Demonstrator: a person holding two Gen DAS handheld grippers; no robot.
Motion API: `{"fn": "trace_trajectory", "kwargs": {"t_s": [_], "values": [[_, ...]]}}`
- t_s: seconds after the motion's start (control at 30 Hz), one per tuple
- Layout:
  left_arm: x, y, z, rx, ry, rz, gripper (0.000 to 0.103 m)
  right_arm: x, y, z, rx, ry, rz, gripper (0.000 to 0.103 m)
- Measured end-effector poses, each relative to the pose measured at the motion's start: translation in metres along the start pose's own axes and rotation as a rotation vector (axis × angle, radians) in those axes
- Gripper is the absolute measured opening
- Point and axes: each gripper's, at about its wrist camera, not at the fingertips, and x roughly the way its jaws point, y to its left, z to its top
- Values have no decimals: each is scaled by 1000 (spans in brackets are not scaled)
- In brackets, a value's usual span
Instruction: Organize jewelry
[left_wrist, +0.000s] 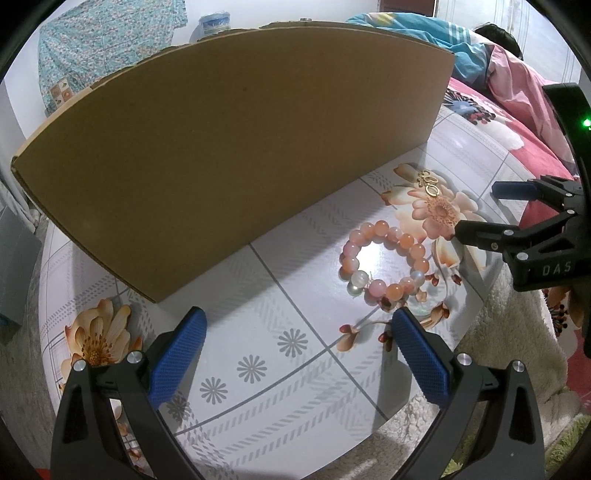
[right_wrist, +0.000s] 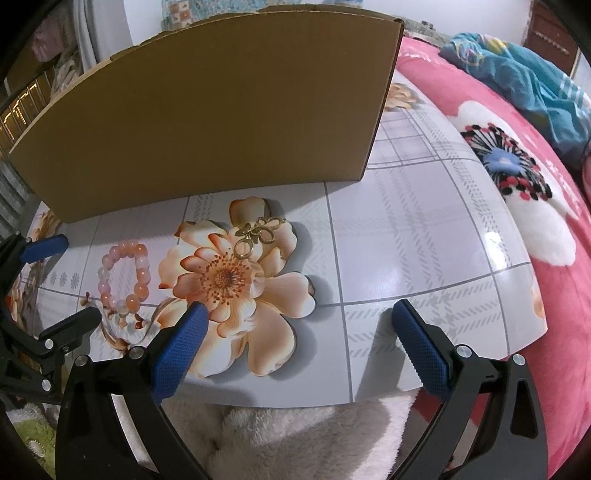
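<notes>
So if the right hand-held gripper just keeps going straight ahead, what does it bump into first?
Probably the cardboard box. The right hand-held gripper is open and points over bare tabletop; the gold brooch sits slightly left of its line. Depth is hard to judge.

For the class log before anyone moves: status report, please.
Left gripper open, empty; right gripper likewise. Pink-orange beaded bracelet and gold butterfly ornament lie loose on the floral table. Brown cardboard box behind; nothing blocking.
</notes>
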Motion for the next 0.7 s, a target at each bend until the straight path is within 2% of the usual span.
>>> {"fn": "trace_trajectory", "kwargs": {"t_s": [0.7], "values": [[2, 0, 2, -4, 14, 2, 99, 4, 3, 11, -2, 38, -2, 95]]}}
